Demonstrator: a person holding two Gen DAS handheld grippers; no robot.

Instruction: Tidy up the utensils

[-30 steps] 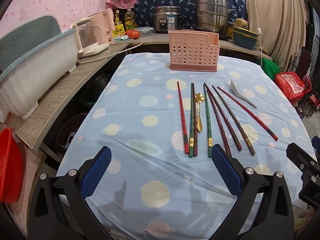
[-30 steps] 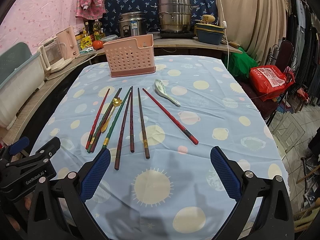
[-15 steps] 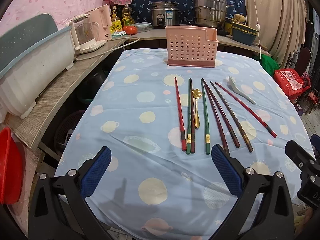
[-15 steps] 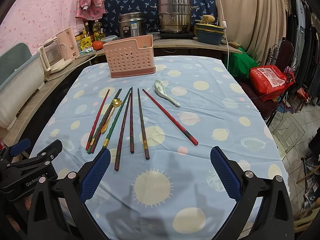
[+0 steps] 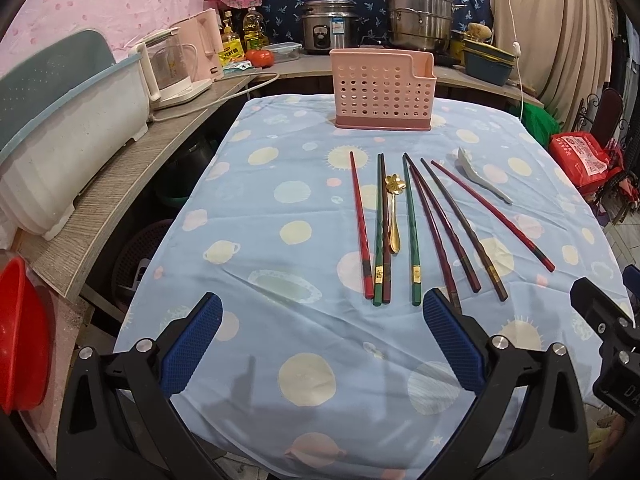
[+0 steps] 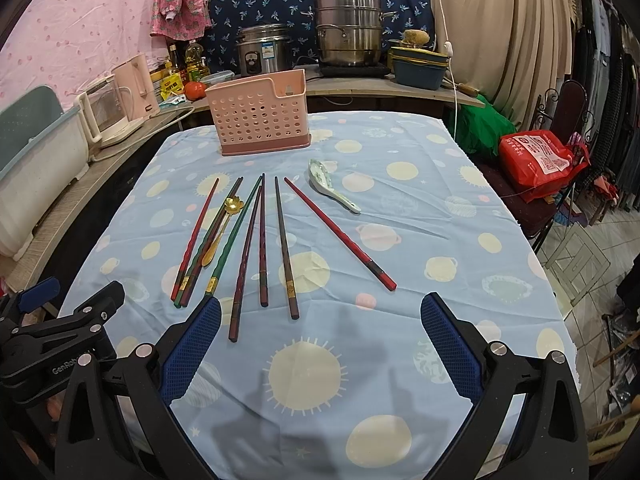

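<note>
Both grippers, left gripper (image 5: 322,344) and right gripper (image 6: 320,344), are hovering spread wide, empty. We are seeing chopsticks (image 6: 282,240) lying just ahead, pink holder (image 6: 260,120) beyond. Risk: crowded sticks rolling or getting pinched together.

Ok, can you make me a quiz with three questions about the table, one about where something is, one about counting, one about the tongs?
1. Where does the gold spoon lie?
A. among the chopsticks
B. inside the pink basket
C. on the counter

2. How many spoons are on the tablecloth?
A. one
B. two
C. four

3. How are the left tongs and right tongs?
A. both open, empty
B. both shut
C. one holding a chopstick

Answers: 1 A, chopsticks lie on both sides. 2 B, gold one plus the white spoon. 3 A, blue pads stand apart.
</note>
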